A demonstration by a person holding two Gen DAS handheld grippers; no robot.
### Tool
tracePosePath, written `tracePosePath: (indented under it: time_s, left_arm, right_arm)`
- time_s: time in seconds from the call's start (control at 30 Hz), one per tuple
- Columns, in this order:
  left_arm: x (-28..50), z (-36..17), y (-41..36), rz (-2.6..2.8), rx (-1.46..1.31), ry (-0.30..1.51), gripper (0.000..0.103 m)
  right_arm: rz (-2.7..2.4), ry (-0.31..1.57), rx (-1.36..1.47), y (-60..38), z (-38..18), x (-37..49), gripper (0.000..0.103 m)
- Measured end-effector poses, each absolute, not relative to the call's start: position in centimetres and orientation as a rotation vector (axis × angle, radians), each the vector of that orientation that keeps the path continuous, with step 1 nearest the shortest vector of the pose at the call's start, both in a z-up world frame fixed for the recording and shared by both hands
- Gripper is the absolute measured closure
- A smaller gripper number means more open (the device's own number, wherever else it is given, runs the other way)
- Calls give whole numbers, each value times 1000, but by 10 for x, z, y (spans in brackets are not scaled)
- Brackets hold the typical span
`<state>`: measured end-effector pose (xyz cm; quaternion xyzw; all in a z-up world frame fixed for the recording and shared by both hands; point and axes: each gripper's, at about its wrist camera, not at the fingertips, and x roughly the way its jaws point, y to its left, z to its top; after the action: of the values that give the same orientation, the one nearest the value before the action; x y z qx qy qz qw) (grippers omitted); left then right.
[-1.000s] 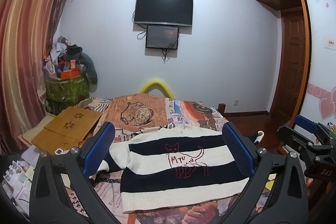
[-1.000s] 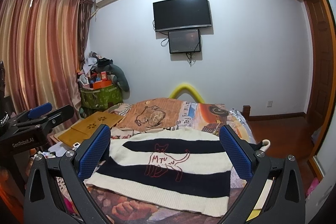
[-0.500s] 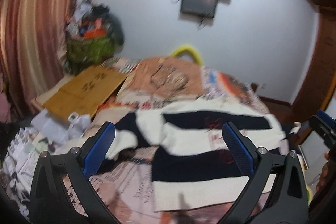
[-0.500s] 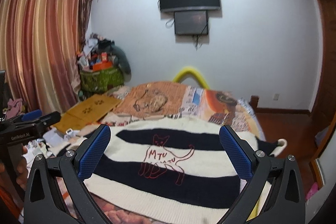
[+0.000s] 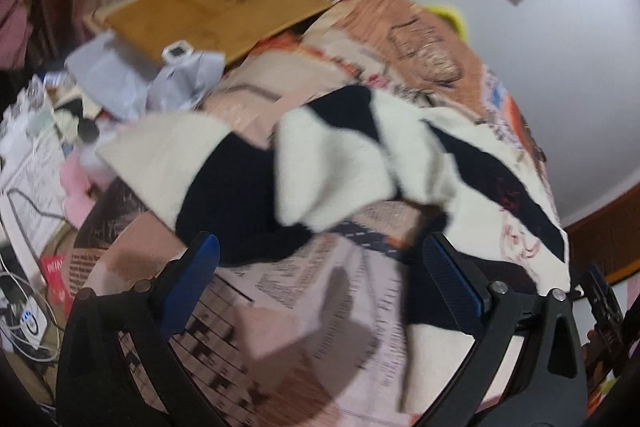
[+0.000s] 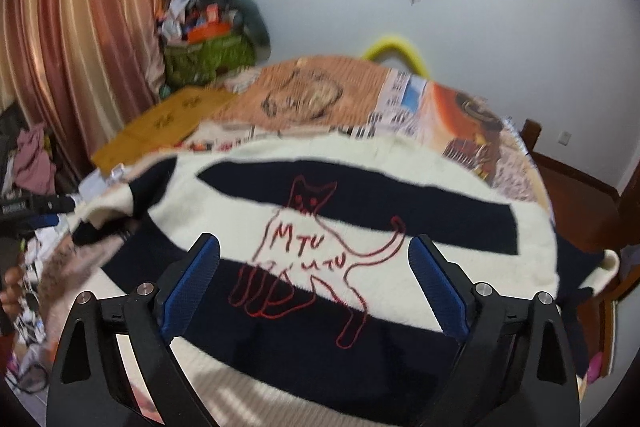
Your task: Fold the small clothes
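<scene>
my right gripper (image 6: 314, 281) hangs over the sweater (image 6: 360, 223), which lies flat on the bed (image 6: 432, 99). its jaws are wide, have just been closing a little, and hold nothing. my left gripper (image 5: 320, 277) is wide open and empty too, over the bed, near the sweater's crumpled left sleeve (image 5: 224, 167).

Even indoor light, moderately bright, without glare. The left wrist view is heavily motion-blurred and tilted, with soft shadows on the bedspread (image 5: 304, 307); the right wrist view is sharper. Both bend and darken at the fisheye edges.
</scene>
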<state>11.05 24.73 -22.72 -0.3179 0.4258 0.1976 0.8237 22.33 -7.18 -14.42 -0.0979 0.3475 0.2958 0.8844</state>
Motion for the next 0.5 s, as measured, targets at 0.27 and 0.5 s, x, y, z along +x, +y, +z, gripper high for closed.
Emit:
tracePosePath:
  time_s: [0.27,0.5]
  left_arm:
    - [120,-259,263,289,-920,909,8]
    - [135,-269,261,197,-1106,915,8]
  right_arm:
    - [627,787,-227,-64,-164,237,9]
    - [607,855,-302,-57,-185,251,9]
